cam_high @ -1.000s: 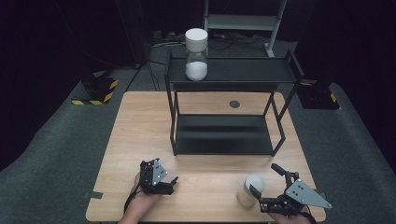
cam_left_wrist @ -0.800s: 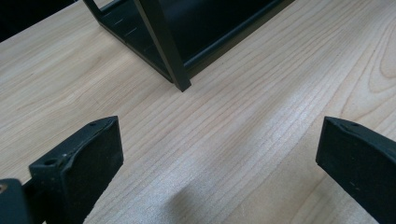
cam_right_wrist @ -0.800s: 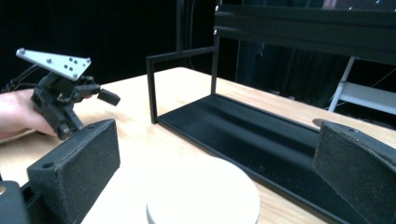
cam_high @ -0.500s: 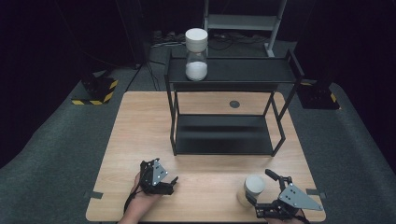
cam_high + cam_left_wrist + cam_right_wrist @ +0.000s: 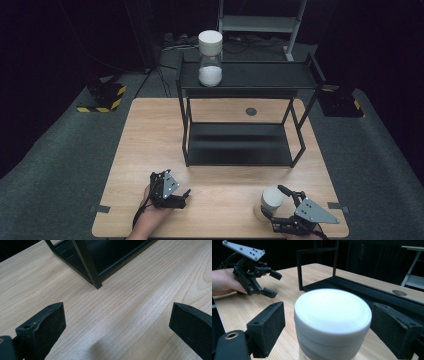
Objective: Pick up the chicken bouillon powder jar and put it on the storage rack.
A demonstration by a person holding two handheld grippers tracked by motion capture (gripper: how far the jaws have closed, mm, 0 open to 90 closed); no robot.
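The white-lidded jar [image 5: 332, 322], standing on the worktop [image 5: 220, 210] near its front right edge, is bracketed but not yet squeezed by the right gripper [image 5: 329, 332]'s open fingers [image 5: 265, 330], and, judged rigid, smooth and slippery, is best clasped squarely below the lid, while the left gripper [image 5: 112, 327] is held open over bare wood.

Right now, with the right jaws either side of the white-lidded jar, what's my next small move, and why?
Probably close the right gripper on the jar. The jaws stand open with the white lid between them, a gap showing on each side, so nothing grips it yet. The left gripper hangs open, apart from it.
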